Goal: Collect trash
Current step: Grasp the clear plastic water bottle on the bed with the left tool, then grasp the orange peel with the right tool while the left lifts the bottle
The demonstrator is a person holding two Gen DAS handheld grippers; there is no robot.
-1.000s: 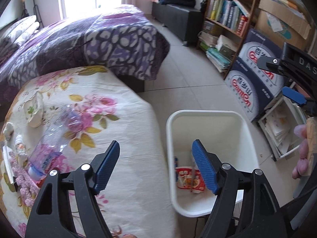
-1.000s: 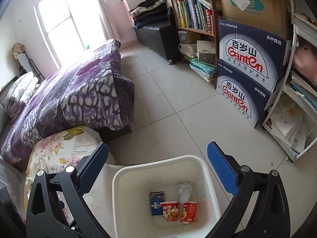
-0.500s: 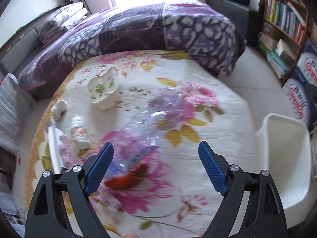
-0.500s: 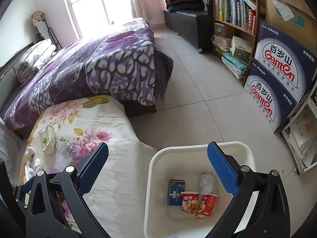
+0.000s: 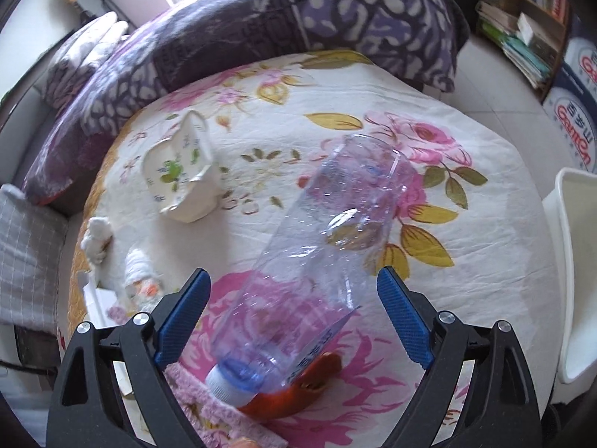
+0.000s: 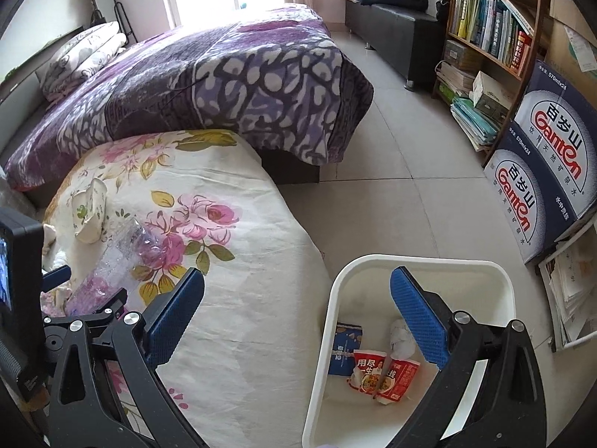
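Since half a second ago the left gripper (image 5: 293,308) has dropped in close over the floral sheet (image 5: 466,231), so the clear plastic bottle (image 5: 317,261) now fills the gap between its blue pads, which are spread wide on either side and not touching it. That bottle lies on its side, white cap (image 5: 224,386) end nearest the camera, resting partly on something orange-red (image 5: 298,392) and beside a pink fuzzy cloth (image 5: 209,407). A bit further out on the sheet there's a crumpled white paper carton with green print (image 5: 183,175), plus a couple of wadded white tissues (image 5: 99,237) off to the left. Beyond that is the purple patterned blanket (image 5: 261,30). The right gripper (image 6: 296,300) has barely shifted, jaws wide apart and holding nothing, hanging over the near edge of the white trash bin (image 6: 421,261) on the tiled floor. Down in the bin you can see two red noodle packets (image 6: 384,373), a dark blue box (image 6: 345,349) and a scrunched white tissue (image 6: 401,338). Further back on the right are the stacked blue water cartons (image 6: 541,171) and a bookshelf (image 6: 488,30).
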